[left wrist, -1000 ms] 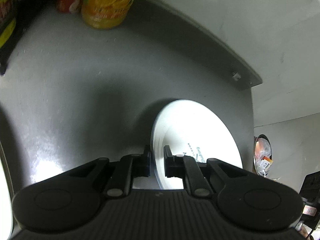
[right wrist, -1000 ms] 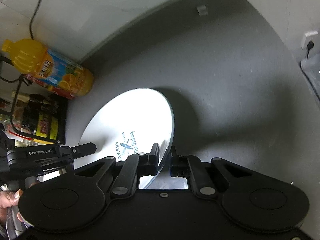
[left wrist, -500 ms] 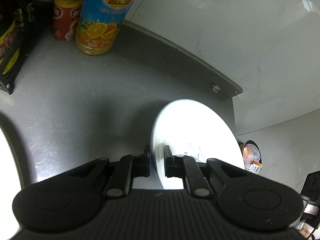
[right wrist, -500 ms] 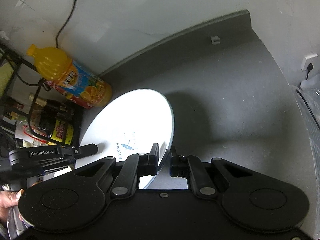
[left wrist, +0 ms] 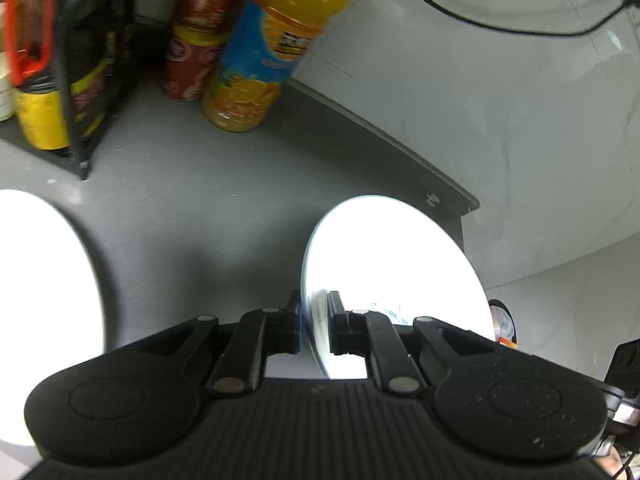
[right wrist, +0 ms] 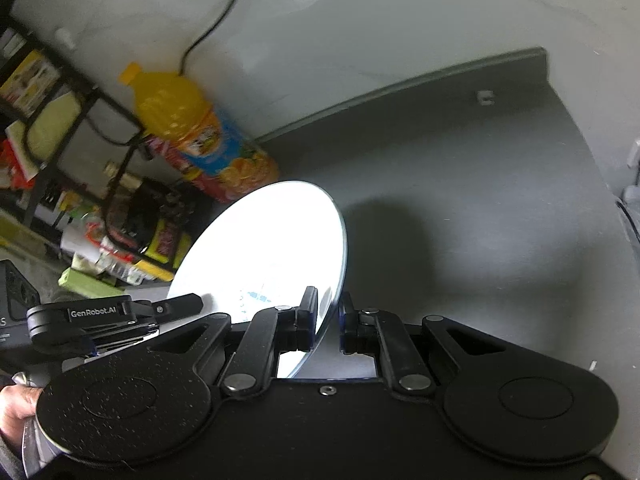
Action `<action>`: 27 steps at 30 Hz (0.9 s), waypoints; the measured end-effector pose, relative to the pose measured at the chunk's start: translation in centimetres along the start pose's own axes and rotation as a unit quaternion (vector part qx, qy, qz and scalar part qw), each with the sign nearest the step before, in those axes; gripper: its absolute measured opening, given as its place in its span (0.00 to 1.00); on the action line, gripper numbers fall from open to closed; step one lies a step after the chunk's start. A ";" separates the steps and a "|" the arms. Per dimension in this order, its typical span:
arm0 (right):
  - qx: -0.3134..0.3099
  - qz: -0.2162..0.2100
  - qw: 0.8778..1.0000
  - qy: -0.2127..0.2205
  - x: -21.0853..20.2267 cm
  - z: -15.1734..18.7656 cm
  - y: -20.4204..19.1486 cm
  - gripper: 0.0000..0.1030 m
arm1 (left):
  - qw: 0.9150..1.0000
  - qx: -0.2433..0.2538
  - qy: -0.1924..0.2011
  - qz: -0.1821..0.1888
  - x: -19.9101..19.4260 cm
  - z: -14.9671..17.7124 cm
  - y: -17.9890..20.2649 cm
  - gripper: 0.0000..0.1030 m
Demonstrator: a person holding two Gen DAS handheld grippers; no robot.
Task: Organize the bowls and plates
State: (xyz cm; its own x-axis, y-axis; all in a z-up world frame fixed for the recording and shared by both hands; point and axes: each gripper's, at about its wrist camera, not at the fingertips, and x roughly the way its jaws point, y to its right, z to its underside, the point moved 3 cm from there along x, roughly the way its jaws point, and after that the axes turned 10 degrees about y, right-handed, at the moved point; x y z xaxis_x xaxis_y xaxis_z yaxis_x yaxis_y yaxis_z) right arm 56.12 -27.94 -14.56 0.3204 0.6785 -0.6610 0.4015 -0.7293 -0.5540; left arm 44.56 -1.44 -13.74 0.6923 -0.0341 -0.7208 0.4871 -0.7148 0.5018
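Note:
A white plate (left wrist: 392, 272) with a small blue print hangs tilted above the grey counter (left wrist: 180, 200), held at two opposite spots on its rim. My left gripper (left wrist: 314, 328) is shut on its near edge. In the right wrist view the same plate (right wrist: 272, 248) glares bright, and my right gripper (right wrist: 325, 320) is shut on its right rim. The left gripper (right wrist: 116, 314) shows there at the plate's left side. A second white plate (left wrist: 40, 280) lies overexposed on the counter at the far left.
An orange juice bottle (left wrist: 256, 80) and a red can (left wrist: 192, 52) stand against the back wall. A black wire rack (left wrist: 60, 60) full of bottles and packets sits to the left. A hand (right wrist: 16, 404) holds the left gripper. A black cable (right wrist: 216, 20) runs down the wall.
Both grippers have risen with the plate between them, so the counter has dropped away and more of the wall and rack shows. The second white plate has come into the left wrist view.

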 end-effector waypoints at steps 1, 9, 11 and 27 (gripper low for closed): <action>-0.005 -0.004 1.000 -0.001 0.1 0.1 -0.5 0.10 | 1.000 -0.002 0.005 -0.003 -0.5 0.0 -0.4 0.10; -0.037 -0.034 0.998 -0.026 1.8 1.3 -4.5 0.10 | 0.998 -0.032 0.034 -0.030 -4.1 0.2 -4.1 0.10; -0.040 -0.044 0.998 -0.032 2.2 1.5 -5.5 0.10 | 0.998 -0.041 0.042 -0.037 -4.9 0.2 -5.1 0.10; -0.091 -0.093 0.987 -0.091 7.2 4.3 -13.3 0.10 | 0.986 -0.117 0.082 -0.089 -10.1 0.7 -13.6 0.10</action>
State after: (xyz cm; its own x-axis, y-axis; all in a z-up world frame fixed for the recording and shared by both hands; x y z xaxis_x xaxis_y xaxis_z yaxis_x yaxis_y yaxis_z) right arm 49.36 -13.74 -14.09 0.0733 0.7600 -0.6458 0.5920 -0.5543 -0.5851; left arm 30.51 8.16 -13.60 0.6518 0.2052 -0.7301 0.7054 -0.5176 0.4842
